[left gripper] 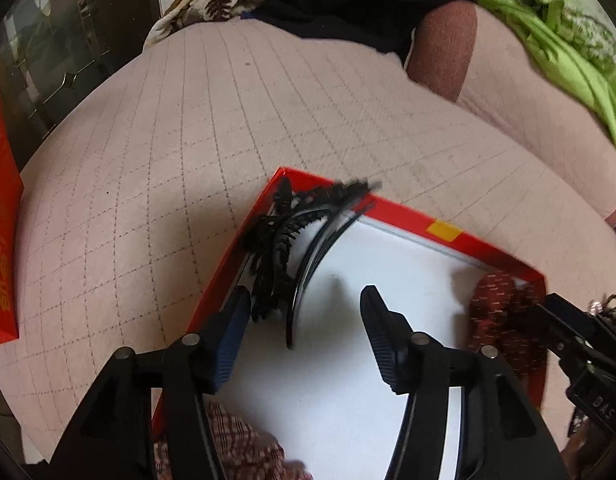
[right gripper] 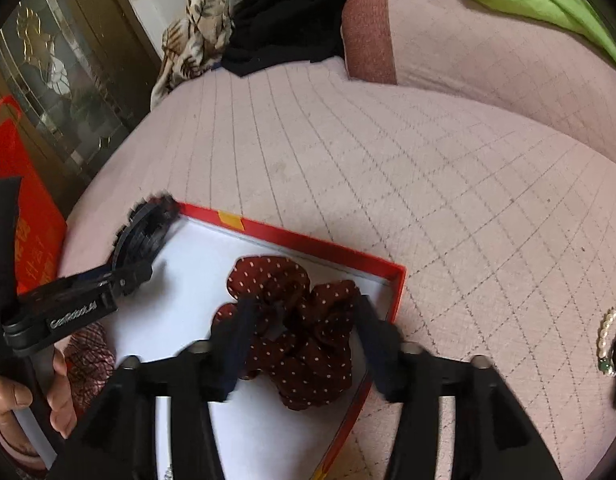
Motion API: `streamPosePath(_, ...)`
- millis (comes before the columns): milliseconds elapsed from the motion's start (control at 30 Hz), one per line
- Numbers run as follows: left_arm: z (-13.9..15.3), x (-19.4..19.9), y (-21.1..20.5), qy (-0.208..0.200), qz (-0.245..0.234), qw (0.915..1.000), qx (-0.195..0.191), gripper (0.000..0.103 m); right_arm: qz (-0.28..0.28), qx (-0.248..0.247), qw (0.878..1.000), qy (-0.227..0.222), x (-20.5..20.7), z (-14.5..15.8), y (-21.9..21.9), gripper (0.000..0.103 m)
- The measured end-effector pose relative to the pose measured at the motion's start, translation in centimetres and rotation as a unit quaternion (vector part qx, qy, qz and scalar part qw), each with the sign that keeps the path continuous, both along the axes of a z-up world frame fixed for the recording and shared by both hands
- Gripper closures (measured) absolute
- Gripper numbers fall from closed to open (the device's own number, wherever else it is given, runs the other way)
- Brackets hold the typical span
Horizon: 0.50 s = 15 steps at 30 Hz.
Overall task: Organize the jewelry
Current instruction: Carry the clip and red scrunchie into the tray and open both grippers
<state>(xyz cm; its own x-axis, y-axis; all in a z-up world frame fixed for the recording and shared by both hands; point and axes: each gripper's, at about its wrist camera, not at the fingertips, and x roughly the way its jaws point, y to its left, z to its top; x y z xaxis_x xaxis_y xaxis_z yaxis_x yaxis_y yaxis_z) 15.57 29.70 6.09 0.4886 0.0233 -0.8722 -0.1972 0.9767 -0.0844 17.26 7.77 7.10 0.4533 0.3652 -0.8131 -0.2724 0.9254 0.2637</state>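
The black toothed headbands [left gripper: 304, 232] lie curved along the far-left corner of the red box [left gripper: 404, 210], long axis running near to far. The left hand-held gripper [left gripper: 304, 312] hovers released; the right hand-held gripper [right gripper: 304, 320] brackets the dotted scrunchie [right gripper: 296, 328], unclenched. Pearl bracelet [right gripper: 606, 334] lies right on the bed [right gripper: 388, 168].

Two close wrist views, angled down, sharing the red box [left gripper: 408, 210] [right gripper: 308, 242].

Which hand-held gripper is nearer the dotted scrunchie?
Right. The right hand-held gripper straddles the dotted scrunchie in the red box; the left hand-held gripper sits open by the black headbands.
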Motion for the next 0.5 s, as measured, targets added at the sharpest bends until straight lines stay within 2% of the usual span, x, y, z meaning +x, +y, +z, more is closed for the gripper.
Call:
streamPosePath(267, 3.8, -4.0, -1.4, -0.027, 0.004, 0.9996, 0.003, 0.045, -0.017, 0.019, 1.000, -0.012, -3.5, 2.9, -3.7, 0.037)
streamPosePath(433, 5.8, -7.7, -4.0, -0.046, 0.007, 0.9983, 0.035, 0.045, -0.048, 0.052, 0.997, 0.005, -8.0, 3.1, -8.3, 0.037)
streamPosePath(500, 6.6, -9.4, -5.8, -0.060, -0.008, 0.9978, 0.029, 0.045, -0.059, 0.061, 0.996, 0.015, -10.0, 2.8, -10.3, 0.037)
